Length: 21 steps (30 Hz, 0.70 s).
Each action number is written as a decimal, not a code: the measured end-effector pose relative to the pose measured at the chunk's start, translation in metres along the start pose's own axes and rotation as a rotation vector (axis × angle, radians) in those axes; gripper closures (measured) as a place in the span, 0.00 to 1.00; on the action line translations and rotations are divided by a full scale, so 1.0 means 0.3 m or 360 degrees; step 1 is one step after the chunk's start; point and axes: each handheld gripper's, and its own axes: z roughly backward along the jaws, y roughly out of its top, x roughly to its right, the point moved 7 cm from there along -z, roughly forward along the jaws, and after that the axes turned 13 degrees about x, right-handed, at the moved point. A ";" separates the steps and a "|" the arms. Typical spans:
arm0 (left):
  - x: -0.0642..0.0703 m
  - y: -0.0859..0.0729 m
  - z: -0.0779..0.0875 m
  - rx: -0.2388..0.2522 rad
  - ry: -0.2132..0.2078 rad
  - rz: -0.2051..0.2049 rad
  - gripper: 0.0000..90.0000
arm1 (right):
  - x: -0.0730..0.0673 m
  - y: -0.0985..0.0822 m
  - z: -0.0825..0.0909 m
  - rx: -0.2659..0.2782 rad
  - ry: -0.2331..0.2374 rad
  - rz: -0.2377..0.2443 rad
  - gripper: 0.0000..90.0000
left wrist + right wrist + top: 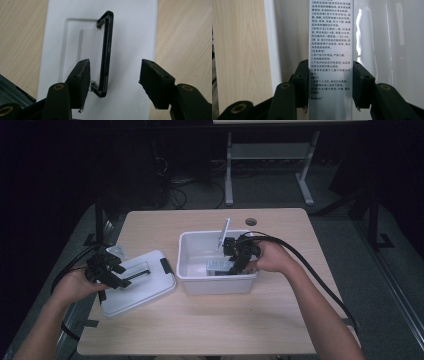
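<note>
Grey box (330, 57), printed with rows of Chinese text, sits clamped between the right gripper (239, 261)'s pads inside the white bin (195, 277) at centre frame. Around it, a pale wooden table (200, 325) stands in a dark room with a grey floor. At lower left lies the white lid (145, 287); the left gripper view adds its raised black handle (106, 52), standing between the left gripper (113, 80)'s parted, untouching pads.

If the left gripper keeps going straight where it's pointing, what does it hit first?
Probably the black handle on the white lid; it lies between the left gripper's open jaws, nearer one pad.
</note>
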 end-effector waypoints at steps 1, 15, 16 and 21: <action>-0.001 -0.001 0.000 -0.0001 0.0000 -0.0002 0.45 | -0.001 -0.002 -0.005 -0.0009 0.0004 -0.0003 0.61; -0.004 -0.008 0.007 0.0012 0.0007 0.0005 0.45 | 0.004 -0.009 -0.036 -0.0044 0.0031 -0.0025 0.61; -0.005 -0.009 0.008 0.0014 0.0007 0.0010 0.45 | 0.004 -0.006 -0.036 -0.0039 0.0033 -0.0022 0.60; -0.006 -0.011 0.014 0.0011 0.0011 0.0005 0.45 | 0.007 -0.008 -0.040 -0.0047 0.0031 -0.0028 0.60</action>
